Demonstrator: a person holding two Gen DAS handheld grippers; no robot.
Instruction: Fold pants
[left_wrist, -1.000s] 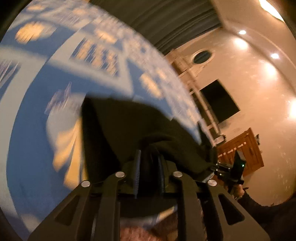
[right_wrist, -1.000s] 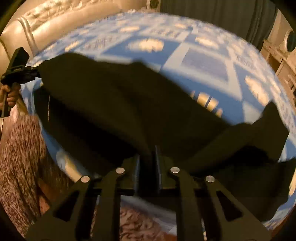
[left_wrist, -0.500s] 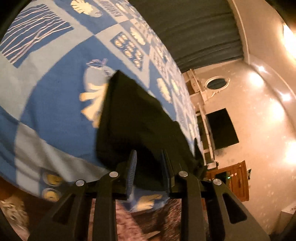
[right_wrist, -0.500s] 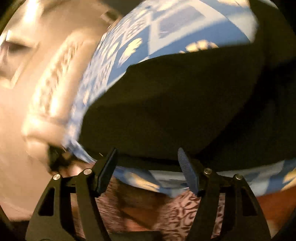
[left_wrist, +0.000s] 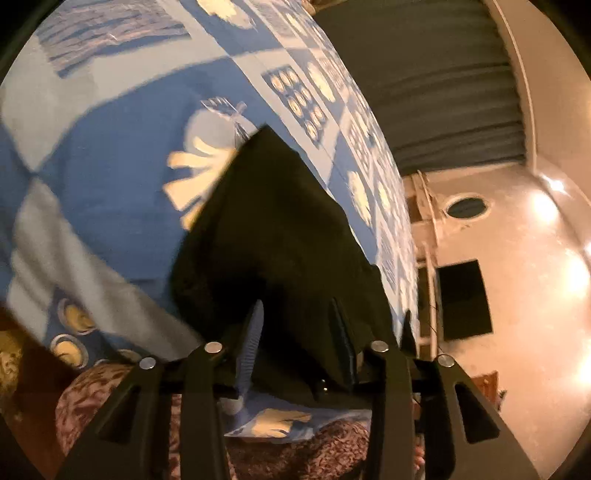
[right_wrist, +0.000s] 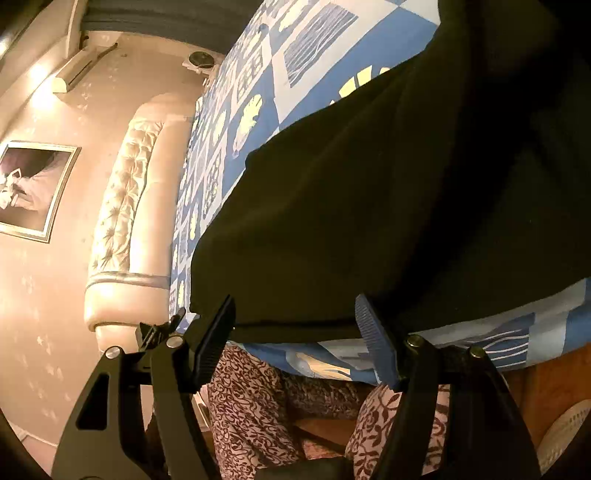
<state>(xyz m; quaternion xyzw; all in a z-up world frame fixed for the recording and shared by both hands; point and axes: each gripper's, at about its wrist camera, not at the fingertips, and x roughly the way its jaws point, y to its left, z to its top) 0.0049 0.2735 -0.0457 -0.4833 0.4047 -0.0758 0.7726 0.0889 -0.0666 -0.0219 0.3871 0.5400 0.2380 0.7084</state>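
**Both tools let go of the pants at the bed's near edge**

The left tool (left_wrist: 295, 343) is opening: its fingers stand part-way apart with dark cloth lying between them, but the pads no longer seem to press on it. The right tool (right_wrist: 295, 325) is spread wide, its pads clear on either side of the hem and gripping nothing.

Straight ahead of both tools lie the black pants (right_wrist: 369, 192), flat on the blue patterned bedspread (left_wrist: 110, 155), their near edge just short of the mattress edge. That placement suggests a fold has just been laid down, and the tools release so the cloth can settle without being dragged.

Below the tools a person's patterned trousers (right_wrist: 251, 398) show them standing close against the bed. Off to the right tool's left stands a padded headboard (right_wrist: 122, 206).
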